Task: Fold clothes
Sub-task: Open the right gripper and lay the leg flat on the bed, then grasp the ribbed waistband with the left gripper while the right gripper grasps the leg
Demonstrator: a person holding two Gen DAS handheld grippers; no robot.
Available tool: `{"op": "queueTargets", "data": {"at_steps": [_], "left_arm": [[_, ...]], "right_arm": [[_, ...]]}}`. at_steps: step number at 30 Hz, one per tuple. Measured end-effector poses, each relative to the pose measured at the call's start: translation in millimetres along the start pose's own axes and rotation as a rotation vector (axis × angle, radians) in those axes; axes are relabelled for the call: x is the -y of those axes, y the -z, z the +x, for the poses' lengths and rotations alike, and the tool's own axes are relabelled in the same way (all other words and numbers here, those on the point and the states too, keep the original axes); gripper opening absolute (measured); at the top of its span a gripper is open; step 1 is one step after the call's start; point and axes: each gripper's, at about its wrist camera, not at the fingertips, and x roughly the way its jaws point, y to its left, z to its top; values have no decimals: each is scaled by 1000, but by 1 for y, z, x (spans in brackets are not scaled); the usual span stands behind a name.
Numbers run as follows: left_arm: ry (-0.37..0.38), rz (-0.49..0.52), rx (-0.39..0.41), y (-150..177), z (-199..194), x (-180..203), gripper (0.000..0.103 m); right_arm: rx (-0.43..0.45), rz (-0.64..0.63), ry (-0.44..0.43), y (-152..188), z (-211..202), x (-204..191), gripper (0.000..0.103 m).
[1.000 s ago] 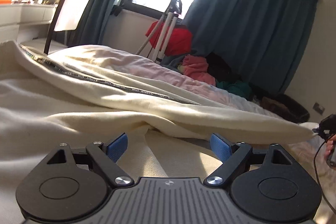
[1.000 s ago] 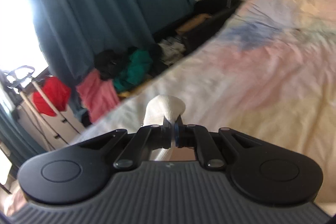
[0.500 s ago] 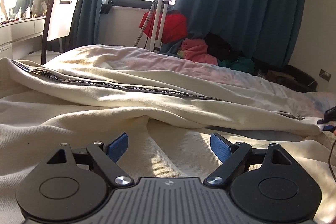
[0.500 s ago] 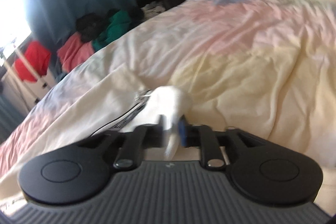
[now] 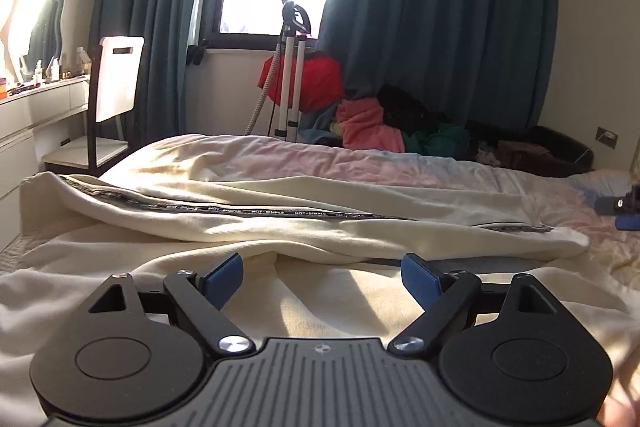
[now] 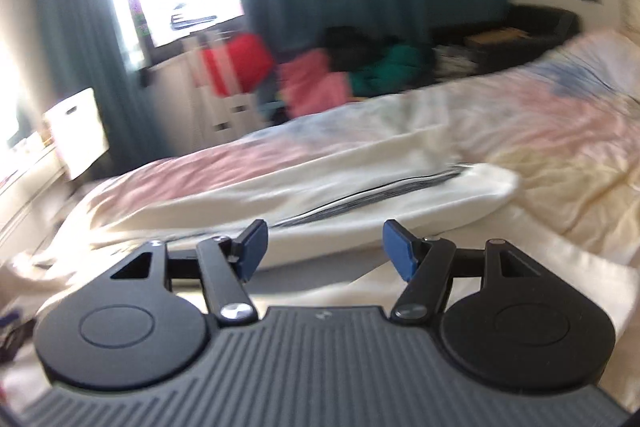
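My left gripper (image 5: 322, 277) jaws wide, nothing between. My right gripper (image 6: 323, 245) jaws opening, nothing between. Cream trousers (image 5: 280, 223) flat on bed (image 5: 400, 163), just beyond both grippers, black side stripe up.

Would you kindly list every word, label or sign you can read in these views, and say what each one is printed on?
"NOT-SIMPLE", repeated along the black stripe of the cream garment on the bed.
Right wrist view: the same stripe is too blurred to read.
Small logo on each gripper body: too small to read.
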Motion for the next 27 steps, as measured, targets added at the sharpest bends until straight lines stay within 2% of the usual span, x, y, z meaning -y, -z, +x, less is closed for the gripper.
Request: {"op": "queueTargets", "data": {"at_steps": [9, 12, 14, 20, 24, 26, 27], "left_arm": [[3, 97, -34, 13, -66, 12, 90], [-5, 85, -64, 22, -72, 5, 90], [-29, 36, -96, 26, -71, -10, 90], [-199, -253, -176, 22, -74, -87, 91], [-338, -497, -255, 21, -83, -148, 93], [-378, -638, -285, 25, -89, -176, 96], [-390, -715, -296, 29, -93, -190, 97]], "right_arm": [[-8, -144, -47, 40, -41, -43, 66], [4, -159, -36, 42, -43, -46, 66], [12, -150, -28, 42, -43, -44, 66], [30, -94, -7, 39, -44, -32, 66], [41, -53, 2, 38, -43, -23, 66], [47, -27, 9, 37, -42, -18, 67], [50, -12, 17, 37, -42, -15, 76]]}}
